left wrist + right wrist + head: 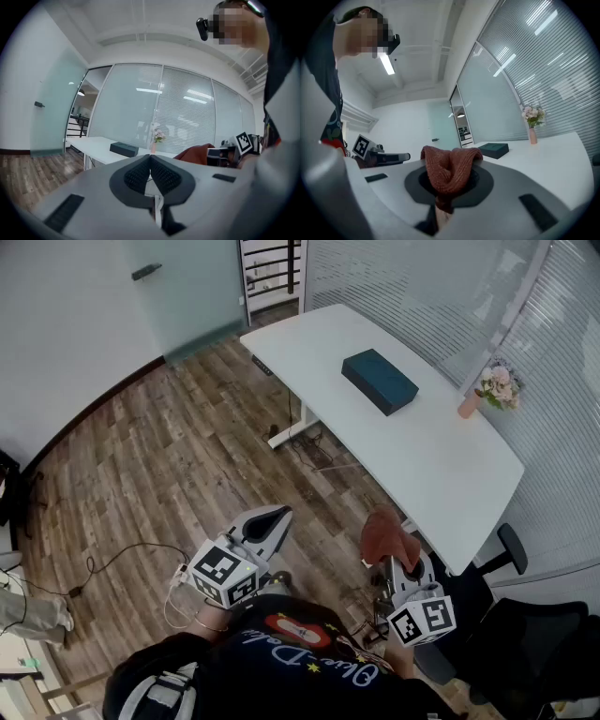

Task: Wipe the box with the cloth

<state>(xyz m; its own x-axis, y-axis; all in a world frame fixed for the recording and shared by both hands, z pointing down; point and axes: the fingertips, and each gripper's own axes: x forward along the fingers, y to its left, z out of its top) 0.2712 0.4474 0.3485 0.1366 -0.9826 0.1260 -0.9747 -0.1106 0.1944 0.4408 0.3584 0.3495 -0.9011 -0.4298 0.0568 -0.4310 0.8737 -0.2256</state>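
Note:
A dark teal box (380, 381) lies flat on the white table (441, 465), toward its far half; it also shows small in the left gripper view as the box (124, 149) and in the right gripper view as the box (493, 150). My right gripper (392, 554) is shut on a rust-red knitted cloth (386, 535), held just off the table's near edge; the cloth (450, 171) bunches between the jaws. My left gripper (272, 518) is over the wooden floor, shut with its pads together and nothing between them.
A small pink vase of flowers (495, 386) stands at the table's right edge by the blinds. A black office chair (525, 634) is at the lower right. A cable (122, 554) runs across the wooden floor. A glass door (183, 287) is at the back.

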